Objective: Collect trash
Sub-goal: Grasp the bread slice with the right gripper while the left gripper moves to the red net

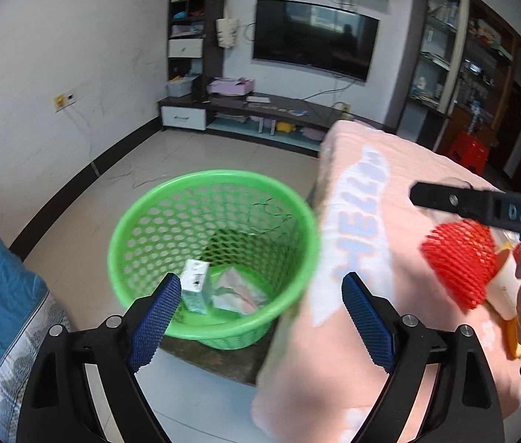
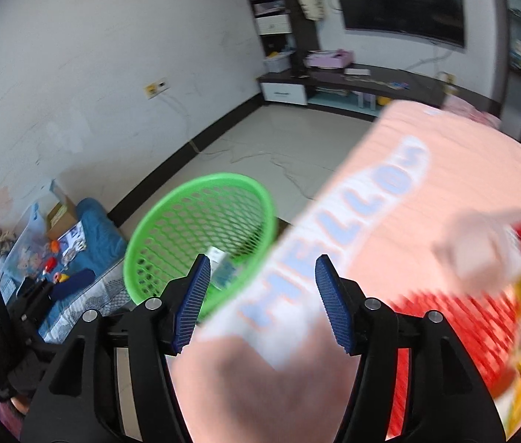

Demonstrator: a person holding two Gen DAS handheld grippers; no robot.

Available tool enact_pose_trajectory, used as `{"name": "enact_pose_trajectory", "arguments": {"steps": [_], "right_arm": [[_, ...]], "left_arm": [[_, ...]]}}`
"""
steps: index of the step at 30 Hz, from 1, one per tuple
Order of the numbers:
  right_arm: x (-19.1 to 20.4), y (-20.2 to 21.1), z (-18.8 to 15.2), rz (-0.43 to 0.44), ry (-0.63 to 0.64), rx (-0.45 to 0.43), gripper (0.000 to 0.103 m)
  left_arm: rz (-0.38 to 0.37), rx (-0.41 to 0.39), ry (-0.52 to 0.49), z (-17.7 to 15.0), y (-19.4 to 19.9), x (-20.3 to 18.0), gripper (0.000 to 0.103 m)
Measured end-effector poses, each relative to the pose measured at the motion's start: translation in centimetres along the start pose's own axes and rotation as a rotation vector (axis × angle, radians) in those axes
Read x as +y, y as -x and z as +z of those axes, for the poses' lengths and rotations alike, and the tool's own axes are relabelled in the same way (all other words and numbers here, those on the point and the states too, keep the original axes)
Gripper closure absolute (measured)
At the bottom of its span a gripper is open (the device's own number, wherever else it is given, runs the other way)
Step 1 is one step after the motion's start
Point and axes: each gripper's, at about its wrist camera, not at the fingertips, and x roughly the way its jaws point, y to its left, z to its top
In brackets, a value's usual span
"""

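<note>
The red foam fruit net [image 1: 458, 262] is lying on the peach-pink cloth with pale blue "HELLO" lettering [image 1: 371, 221] that is covering the worktop, and beside it a white and yellow wrapper or packet [image 1: 504, 284] is resting, too blurred to name with confidence. You are dealing with very light, springy foam mesh here: it is likely squashing flat under pressure and snagging on ribbed pads, so you should be pinching it across the middle of its body, not at a loose edge. The packet probably is slick and crinkly (take it at a fold).

Your left hand-held gripper [image 1: 260, 317] is standing wide apart with nothing between its blue ribbed pads [image 1: 157, 317], hovering over the green perforated plastic basket [image 1: 212, 199]. Your right hand-held gripper [image 2: 262, 301] is likewise spread and empty, near the net.

The basket is sitting on the pale tiled floor [image 1: 171, 158], just beside the worktop's edge, and it is already holding a small white and green carton [image 1: 195, 289] and some crumpled paper [image 1: 238, 293]. The cloth is soft and may be bunching if you drag across it. A television [image 1: 314, 40] is hanging on the far wall.
</note>
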Motion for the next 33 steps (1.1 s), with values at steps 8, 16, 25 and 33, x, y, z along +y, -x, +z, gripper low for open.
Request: {"name": "enact_pose_trajectory", "arguments": {"steps": [8, 16, 25, 33], "right_arm": [[-5.4, 5.8, -4.2, -0.12, -0.024, -0.021, 0.039], [-10.4, 8.9, -7.8, -0.228, 0.028, 0.03, 0.034], [-13.4, 11.7, -13.7, -0.242, -0.015, 0.067, 0.027], [-14.3, 13.0, -17.7, -0.187, -0.105, 0.072, 0.014]], "left_arm": [[-0.076, -0.001, -0.053, -0.1, 0.4, -4.8, 0.017], [-0.123, 0.023, -0.072, 0.0, -0.2, -8.7, 0.016], [-0.157, 0.044, -0.122, -0.1, -0.3, -12.1, 0.016], [-0.171, 0.064, -0.146, -0.3, -1.2, -14.2, 0.016]]}}
